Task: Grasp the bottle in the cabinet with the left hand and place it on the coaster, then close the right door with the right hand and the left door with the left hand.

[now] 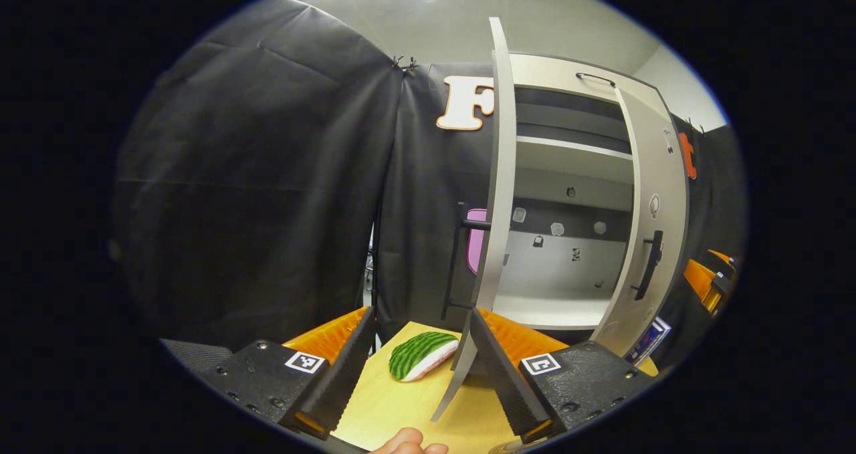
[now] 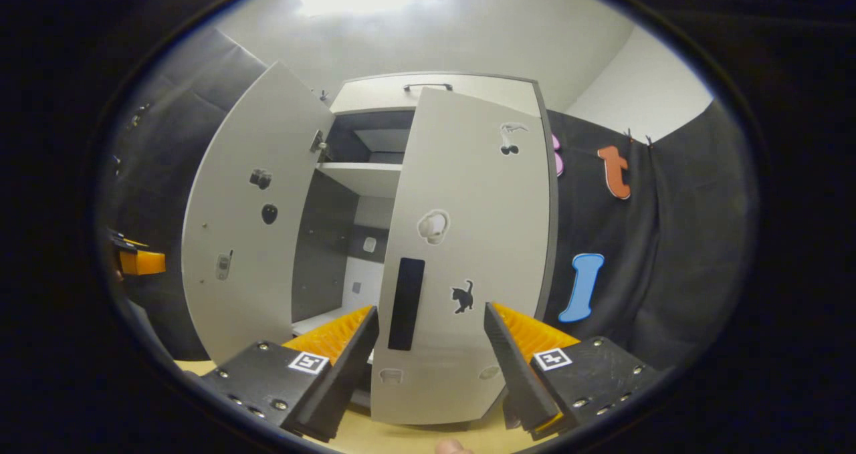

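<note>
Left gripper view: pale grey left door (image 1: pixel 496 193) edge-on, upright, between open left tool (image 1: pixel 418 380).
Right gripper view: right tool (image 2: pixel 431 374) open, facing half-open grey right door (image 2: pixel 468 253).

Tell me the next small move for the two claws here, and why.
Probably push on with the right claw until the right door shuts. That door stands partly closed just ahead of the open claw, while the left door is wide open, edge-on between the left claw's fingers. The cabinet shelf looks bare of any bottle, so that step seems done.
</note>
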A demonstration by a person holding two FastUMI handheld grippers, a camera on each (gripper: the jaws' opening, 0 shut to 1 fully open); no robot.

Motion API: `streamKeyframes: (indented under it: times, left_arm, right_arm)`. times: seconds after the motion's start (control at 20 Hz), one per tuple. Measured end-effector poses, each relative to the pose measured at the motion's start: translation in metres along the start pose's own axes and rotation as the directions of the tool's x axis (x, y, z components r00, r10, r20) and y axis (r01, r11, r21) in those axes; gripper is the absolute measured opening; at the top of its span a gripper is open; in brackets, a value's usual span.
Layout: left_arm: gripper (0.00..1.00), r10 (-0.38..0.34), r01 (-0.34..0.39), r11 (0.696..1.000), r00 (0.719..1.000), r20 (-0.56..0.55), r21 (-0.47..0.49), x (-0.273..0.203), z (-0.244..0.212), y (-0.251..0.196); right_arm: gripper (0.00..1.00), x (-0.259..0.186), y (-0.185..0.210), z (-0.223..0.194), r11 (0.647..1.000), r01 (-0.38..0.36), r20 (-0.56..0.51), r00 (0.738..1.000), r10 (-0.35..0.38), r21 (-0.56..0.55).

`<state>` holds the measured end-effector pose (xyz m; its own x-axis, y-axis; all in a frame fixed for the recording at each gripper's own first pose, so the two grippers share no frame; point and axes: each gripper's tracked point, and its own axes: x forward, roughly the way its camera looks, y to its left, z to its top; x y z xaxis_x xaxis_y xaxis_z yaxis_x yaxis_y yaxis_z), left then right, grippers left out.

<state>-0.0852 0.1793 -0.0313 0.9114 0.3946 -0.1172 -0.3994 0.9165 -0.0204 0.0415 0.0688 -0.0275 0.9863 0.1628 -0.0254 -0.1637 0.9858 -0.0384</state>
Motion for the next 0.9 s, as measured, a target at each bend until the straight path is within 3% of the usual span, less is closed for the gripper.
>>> streamKeyframes:
  times: [0.25,0.3,0.5,0.75,0.8,0.9]
  left_arm:
    - [0.92,-0.006,0.006,1.0,1.0,0.0,-0.012,0.003,-0.001,-0.002]
    - [0.86,-0.006,0.007,1.0,1.0,0.003,-0.014,0.006,-0.002,-0.002]
    - [0.85,-0.001,0.001,1.0,1.0,0.007,-0.016,0.01,-0.004,-0.001]
    - [0.86,-0.002,0.002,1.0,1.0,0.006,-0.029,0.014,-0.004,-0.002]
    - [0.92,-0.005,0.005,0.999,1.0,0.004,-0.032,0.014,-0.005,-0.003]
    - [0.92,-0.008,0.008,0.999,1.0,0.001,-0.031,0.015,-0.005,-0.004]
  right_arm:
    - [0.96,-0.001,-0.004,-0.002,1.0,0.026,-0.008,1.0,-0.026,-0.008]
    - [0.96,-0.001,-0.005,-0.002,0.999,0.033,-0.008,0.999,-0.033,-0.009]
    - [0.96,0.0,-0.009,-0.002,0.998,0.062,-0.006,0.998,-0.062,-0.008]
    - [0.96,0.001,-0.011,-0.004,0.996,0.089,-0.01,0.996,-0.089,0.001]
    - [0.96,0.001,-0.011,-0.004,0.996,0.092,-0.013,0.996,-0.092,0.002]
    - [0.93,0.0,-0.01,-0.006,0.996,0.094,-0.02,0.995,-0.093,0.008]
